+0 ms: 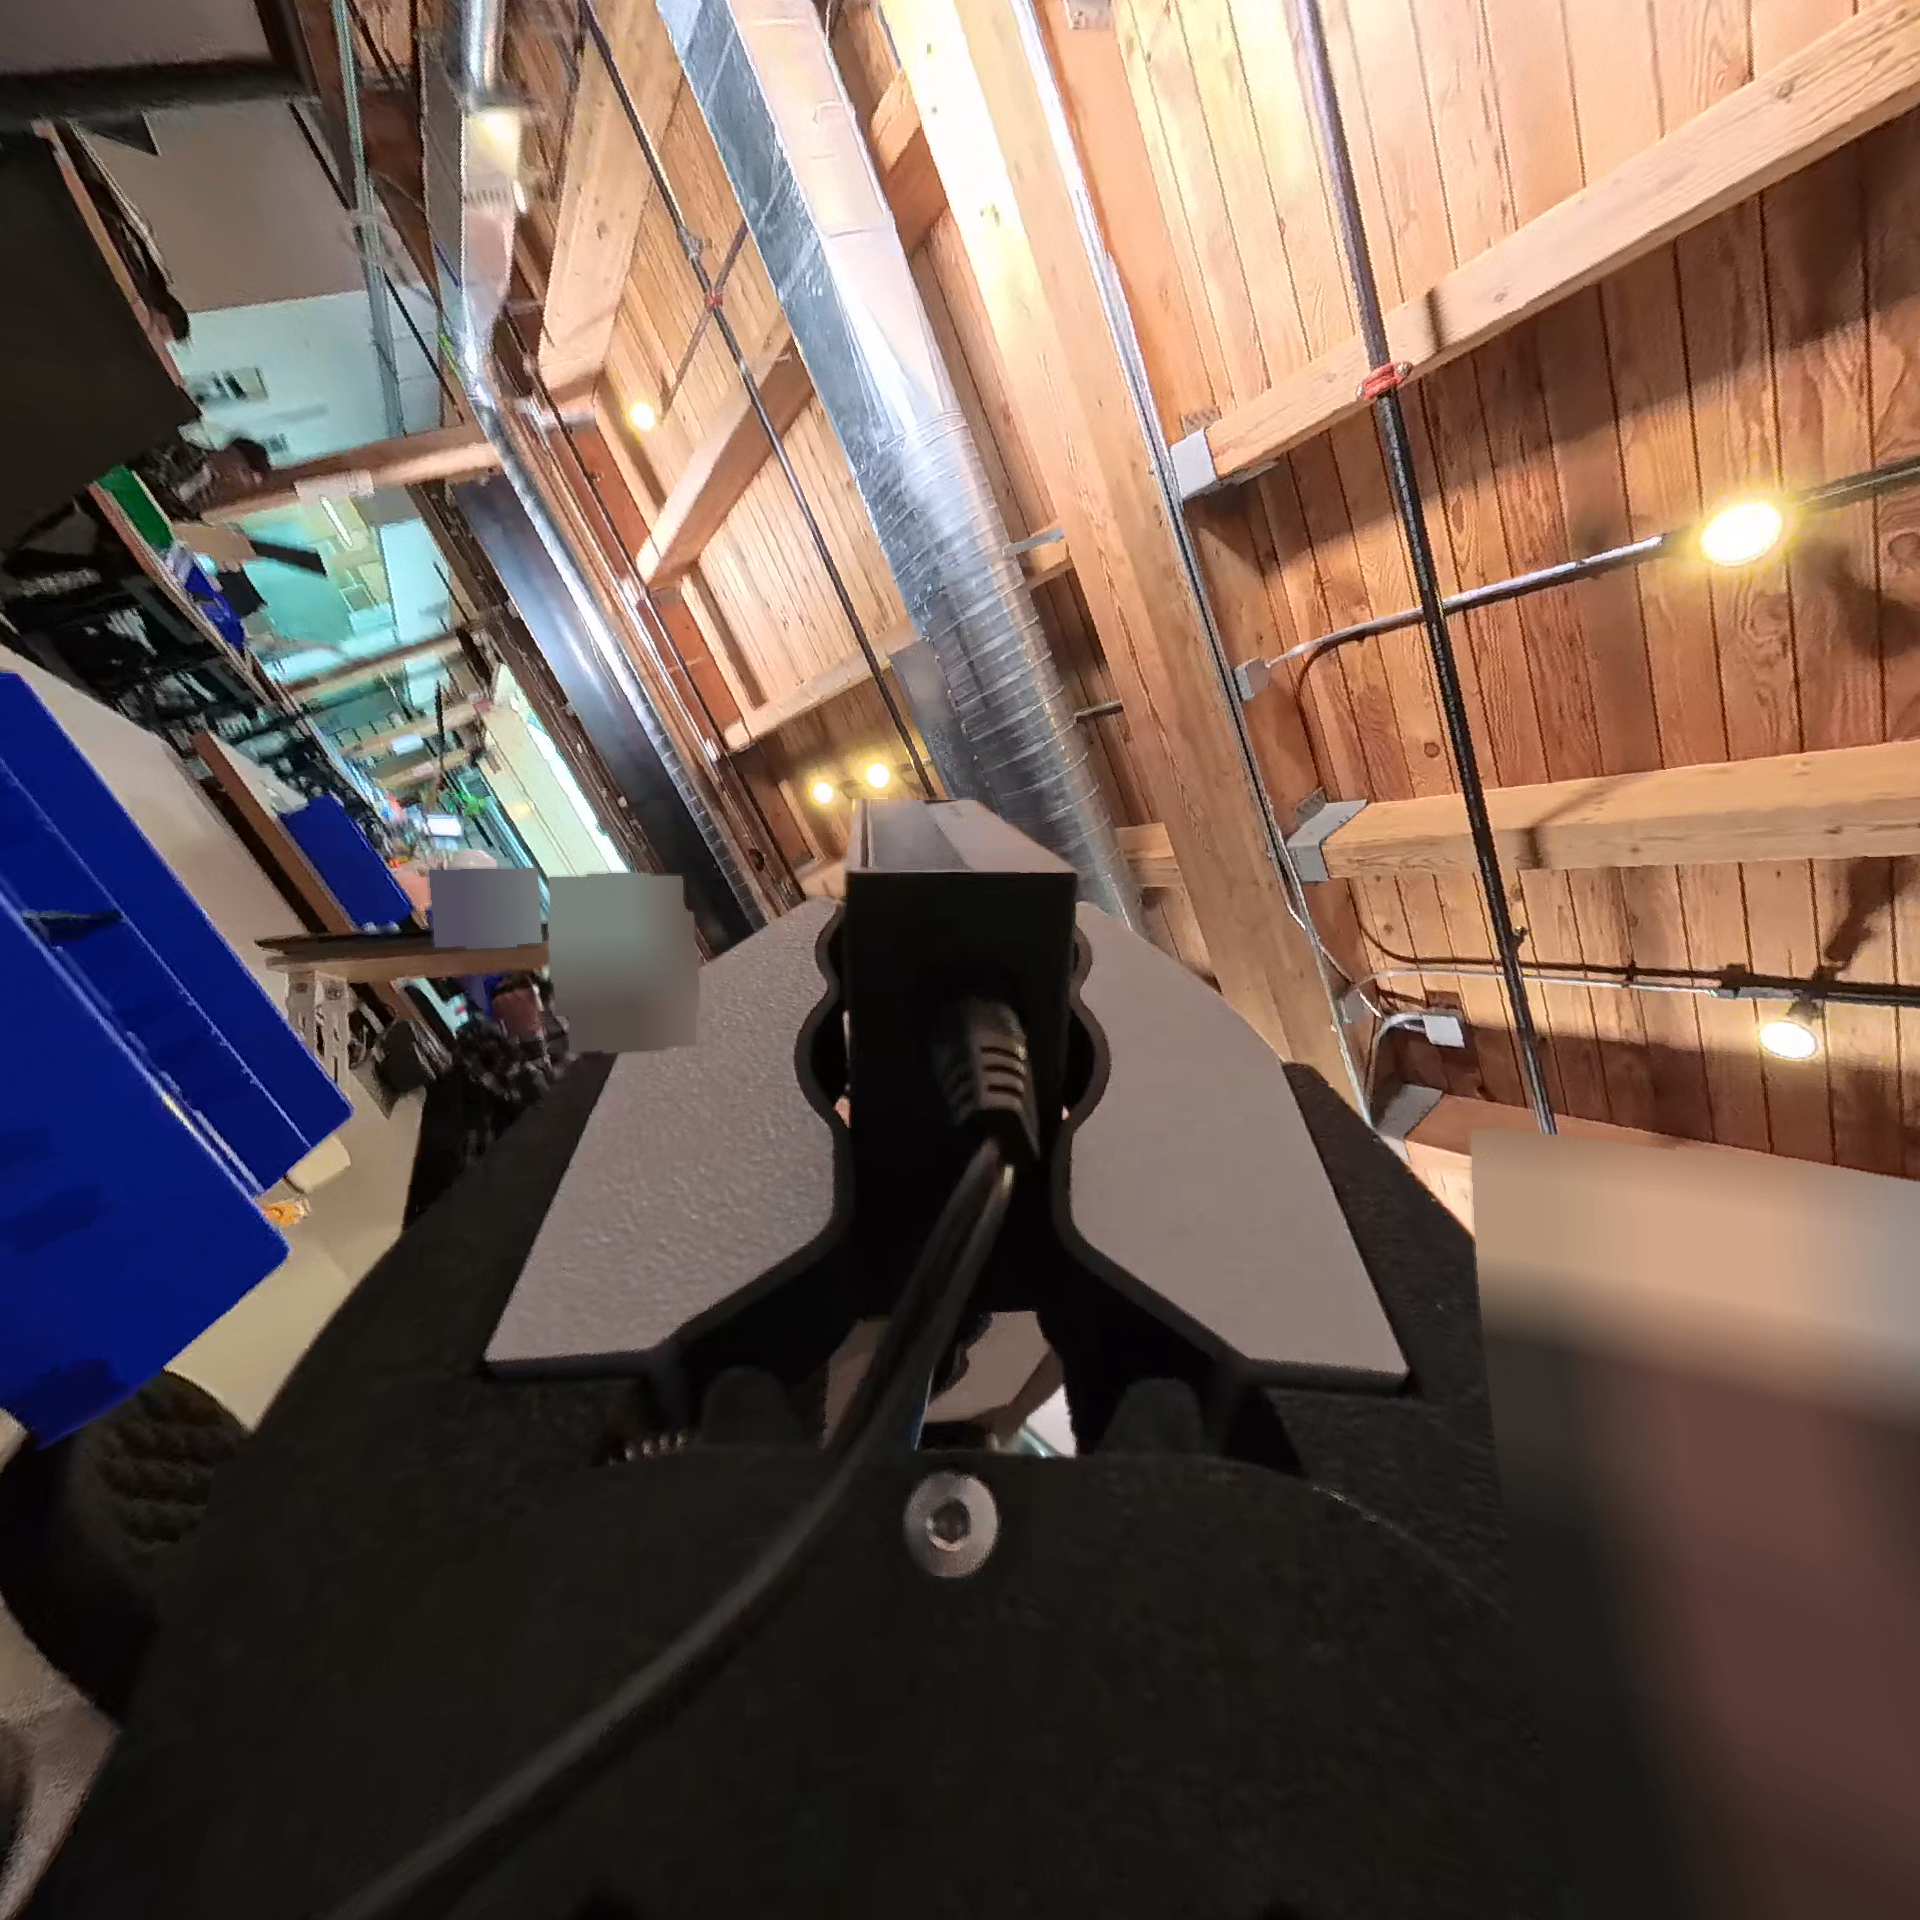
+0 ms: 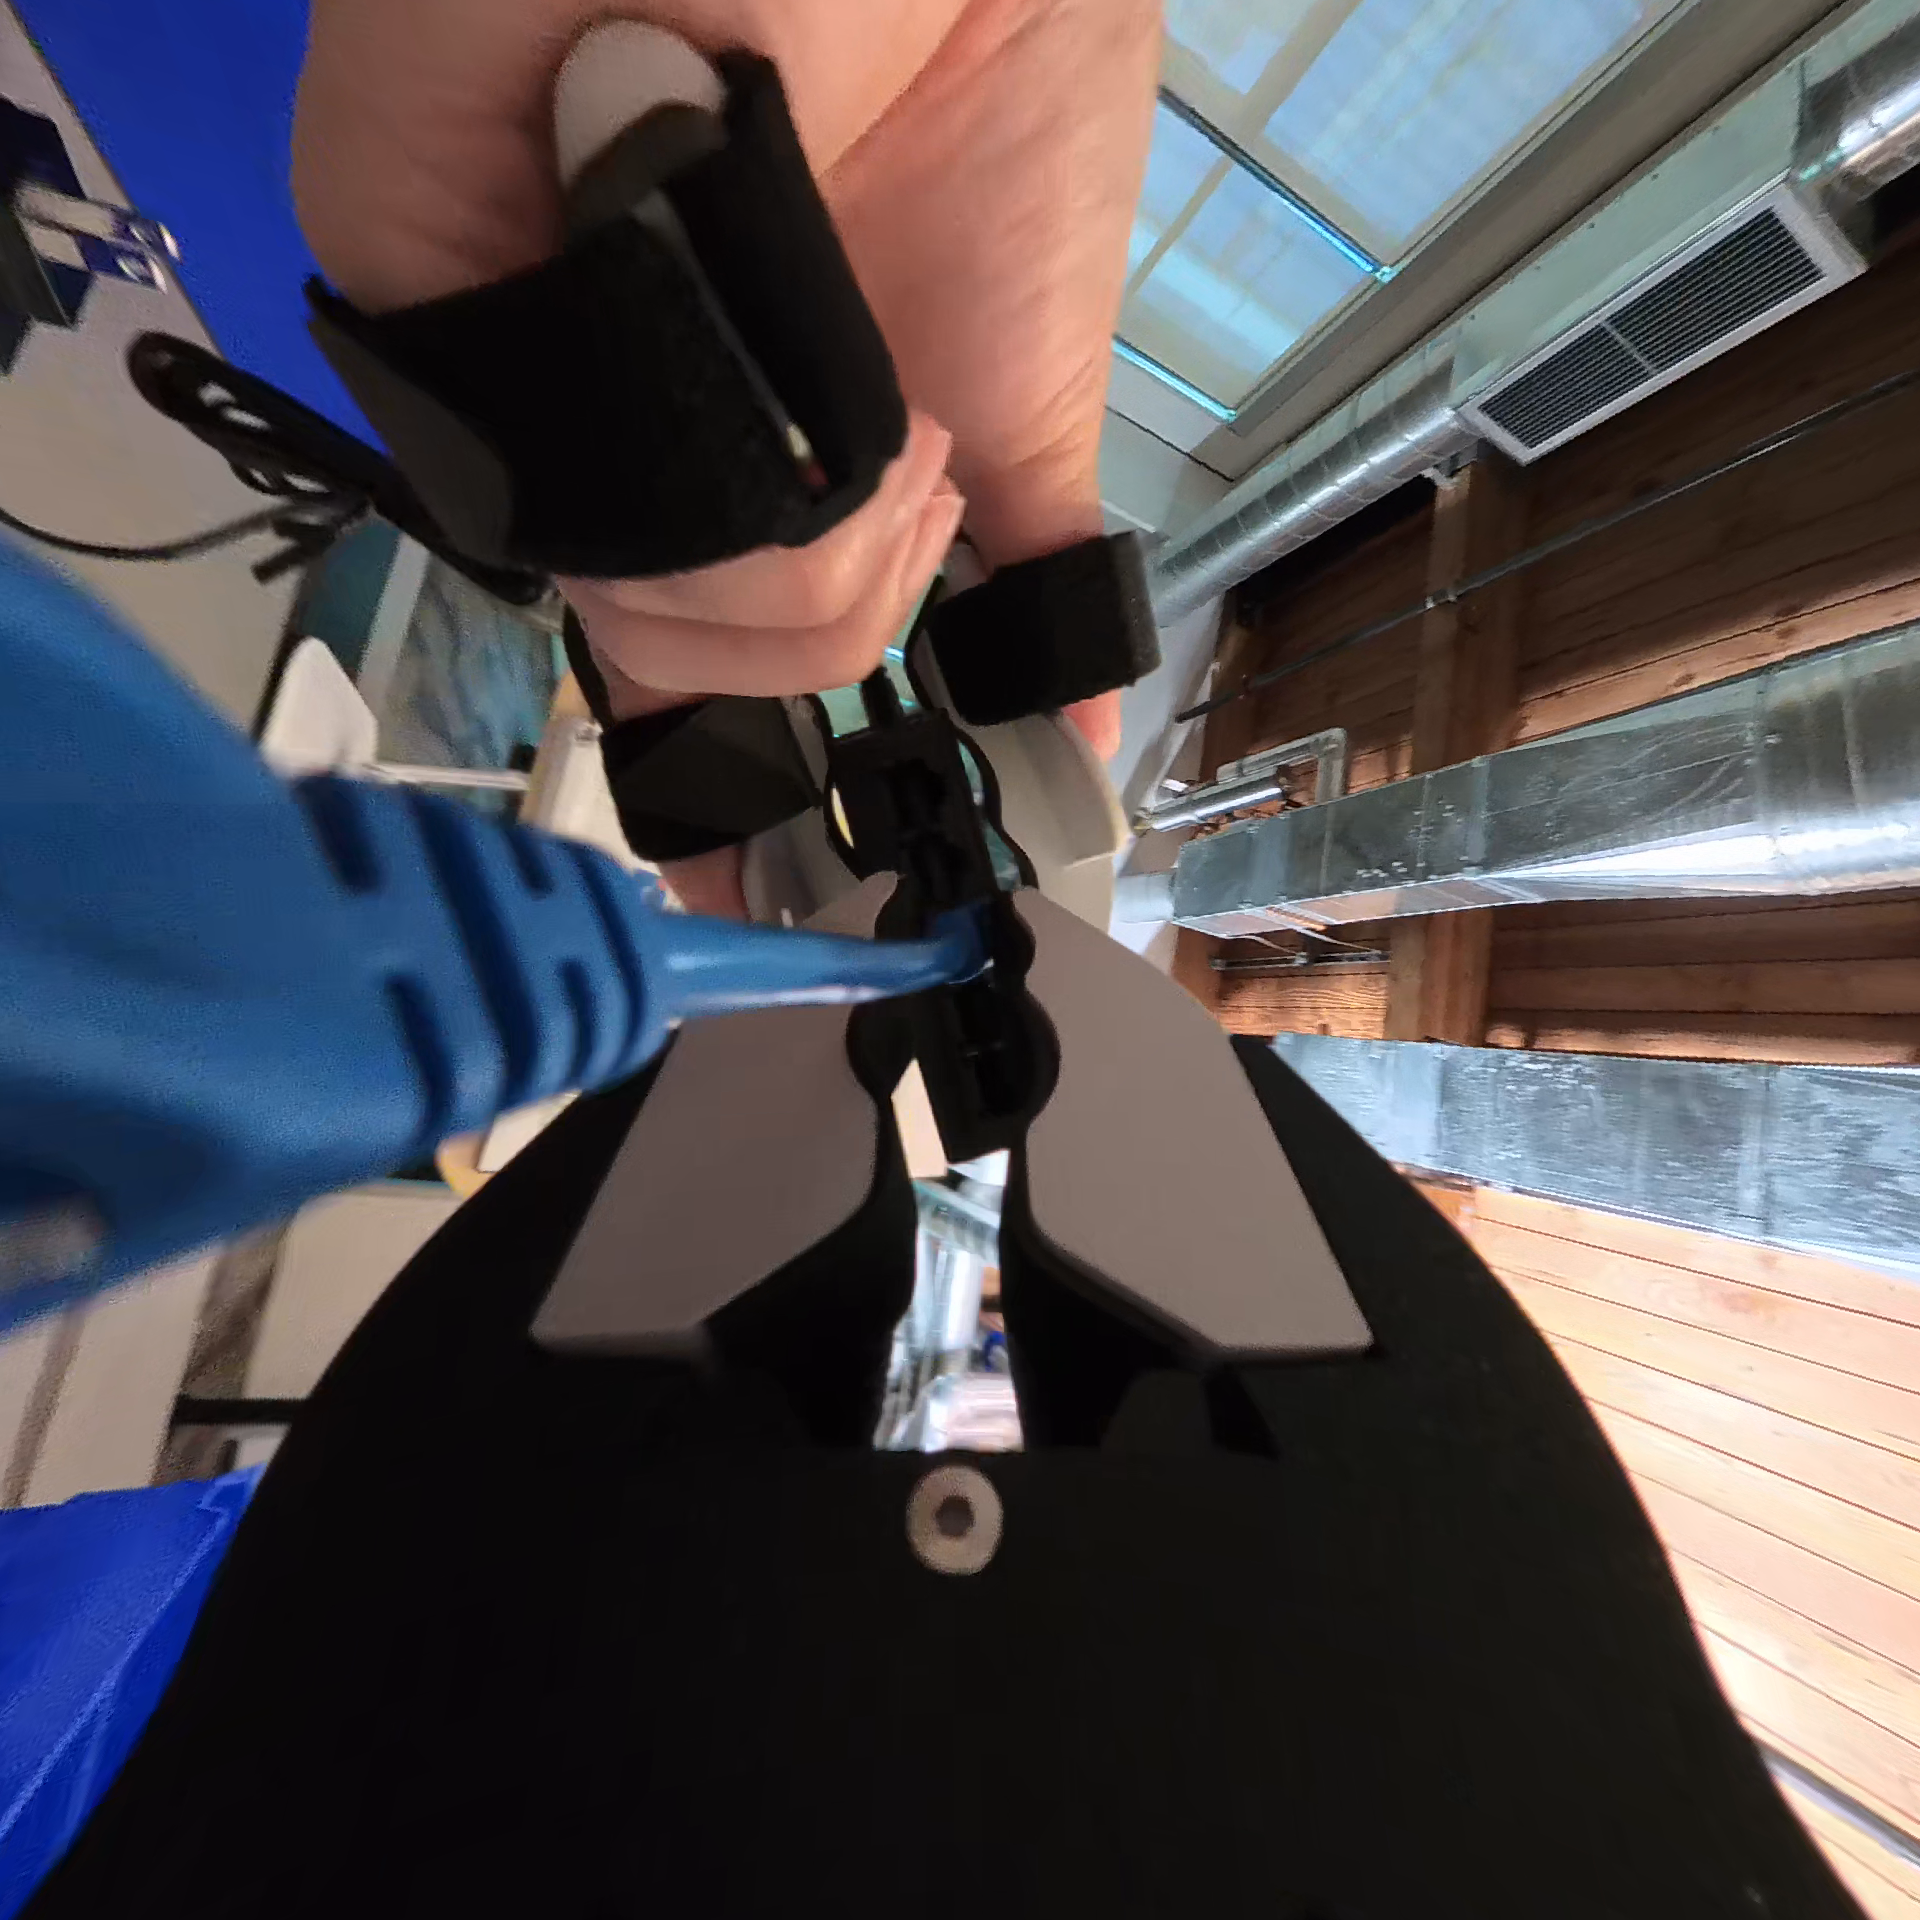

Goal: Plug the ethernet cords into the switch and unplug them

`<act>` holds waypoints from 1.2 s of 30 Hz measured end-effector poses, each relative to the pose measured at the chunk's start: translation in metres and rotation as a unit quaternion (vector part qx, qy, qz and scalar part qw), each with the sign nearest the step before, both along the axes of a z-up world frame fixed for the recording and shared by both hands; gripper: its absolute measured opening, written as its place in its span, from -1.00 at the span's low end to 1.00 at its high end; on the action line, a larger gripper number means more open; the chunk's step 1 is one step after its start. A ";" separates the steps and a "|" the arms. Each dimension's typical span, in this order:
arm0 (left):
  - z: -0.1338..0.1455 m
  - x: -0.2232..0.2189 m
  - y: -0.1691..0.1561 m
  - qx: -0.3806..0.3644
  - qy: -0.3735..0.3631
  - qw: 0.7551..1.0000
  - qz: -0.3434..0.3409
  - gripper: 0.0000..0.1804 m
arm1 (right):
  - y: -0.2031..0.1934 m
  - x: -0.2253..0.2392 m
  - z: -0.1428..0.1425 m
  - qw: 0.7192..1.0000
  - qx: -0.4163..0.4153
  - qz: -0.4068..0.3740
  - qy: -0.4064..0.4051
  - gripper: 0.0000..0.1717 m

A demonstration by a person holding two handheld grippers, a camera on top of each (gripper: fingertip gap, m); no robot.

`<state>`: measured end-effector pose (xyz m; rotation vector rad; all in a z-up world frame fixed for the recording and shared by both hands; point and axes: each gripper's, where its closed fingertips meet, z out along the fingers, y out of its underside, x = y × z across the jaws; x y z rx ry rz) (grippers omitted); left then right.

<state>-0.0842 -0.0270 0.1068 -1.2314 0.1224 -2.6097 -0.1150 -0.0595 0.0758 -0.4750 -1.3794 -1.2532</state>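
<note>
Black and box-shaped, the switch [image 1: 958, 935] is clamped end-on between the pads of the left tongs [image 1: 956, 997] and held up toward the wooden ceiling [image 1: 1558, 312], a thin black power lead [image 1: 987, 1060] entering its near face. The right tongs [image 2: 961, 987] are closed on the blue ethernet cord [image 2: 790, 961] right at the row of ports on the switch [image 2: 914, 821], with the left hand [image 2: 727, 260] behind. Whether the plug is seated cannot be told, so insertion or removal of this cord is judged under way; no other cords show.
</note>
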 end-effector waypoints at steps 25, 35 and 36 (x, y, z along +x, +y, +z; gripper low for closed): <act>0.007 -0.020 0.006 -0.035 -0.020 0.996 0.080 -0.60 | 0.003 -0.013 0.009 0.998 -0.053 -0.022 0.038 -0.85; 0.000 -0.003 0.000 -0.021 -0.039 0.999 0.030 -0.45 | 0.004 -0.004 -0.004 0.997 -0.073 -0.036 0.005 -0.85; -0.002 -0.002 0.000 -0.021 -0.036 0.999 0.024 -0.45 | 0.005 -0.003 -0.006 0.996 -0.074 -0.039 0.005 -0.85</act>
